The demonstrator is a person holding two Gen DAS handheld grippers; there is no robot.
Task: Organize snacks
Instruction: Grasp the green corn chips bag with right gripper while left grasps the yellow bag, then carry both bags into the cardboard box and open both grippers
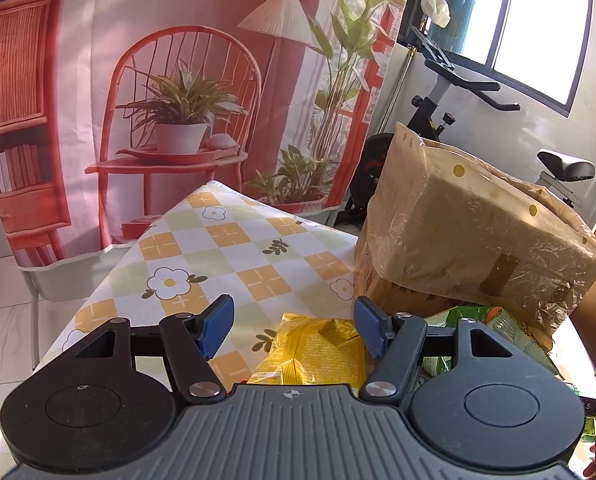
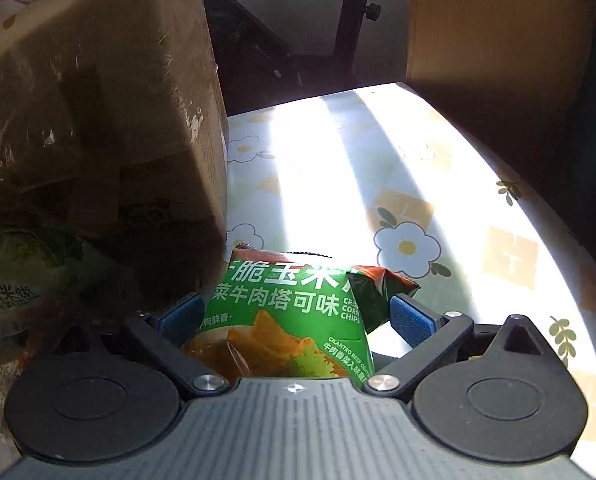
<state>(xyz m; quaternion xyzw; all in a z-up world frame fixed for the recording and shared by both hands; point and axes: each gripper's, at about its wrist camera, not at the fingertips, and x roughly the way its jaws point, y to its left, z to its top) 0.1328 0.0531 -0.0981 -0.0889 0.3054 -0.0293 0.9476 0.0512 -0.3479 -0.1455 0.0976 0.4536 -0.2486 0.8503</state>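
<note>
The right gripper [image 2: 296,314] stands wide around the green chip bag [image 2: 294,312], not pinching; closing carelessly (puffy, slick film) could squirt it sideways. The left gripper [image 1: 294,326] hangs open above the yellow packet [image 1: 313,354].

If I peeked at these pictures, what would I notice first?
Probably the bright green corn chip bag, lying on the flowery tablecloth between the wide-open right gripper. Next, a yellow snack pack below the open left gripper, and a big cardboard box in crinkly plastic to its right.
</note>
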